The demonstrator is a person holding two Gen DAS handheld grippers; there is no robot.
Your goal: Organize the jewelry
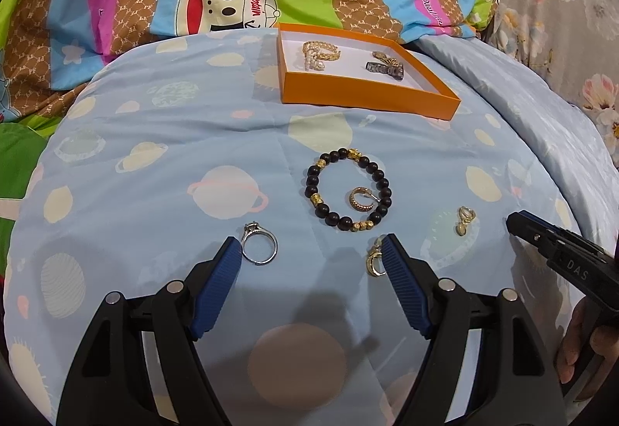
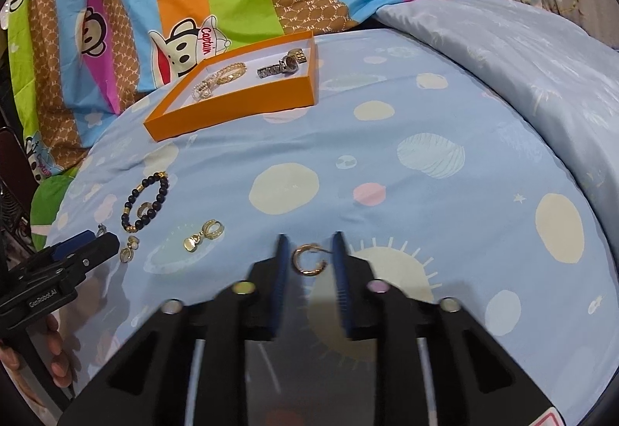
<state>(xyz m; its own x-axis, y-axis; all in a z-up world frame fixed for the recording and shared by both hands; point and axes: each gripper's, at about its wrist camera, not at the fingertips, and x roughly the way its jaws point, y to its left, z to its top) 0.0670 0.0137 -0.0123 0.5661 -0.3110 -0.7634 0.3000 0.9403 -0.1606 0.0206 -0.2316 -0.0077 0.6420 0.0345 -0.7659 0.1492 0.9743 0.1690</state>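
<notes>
My right gripper (image 2: 309, 252) straddles a gold hoop earring (image 2: 308, 260) on the bedsheet (image 2: 425, 116), jaws parted, not yet pinching; left gripper (image 1: 313, 255) open, empty. Risk — the thin hoop slips flat beneath closing pads, snagging fabric, never reaching the orange tray (image 2: 232, 108).

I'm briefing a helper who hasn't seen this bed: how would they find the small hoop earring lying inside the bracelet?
Start at the orange tray on the blue planet-print sheet. Nearer the camera lies a black beaded bracelet with gold spacers. The gold hoop earring sits inside that ring of beads, the only piece enclosed by it; the other earrings and the silver ring lie outside.
</notes>
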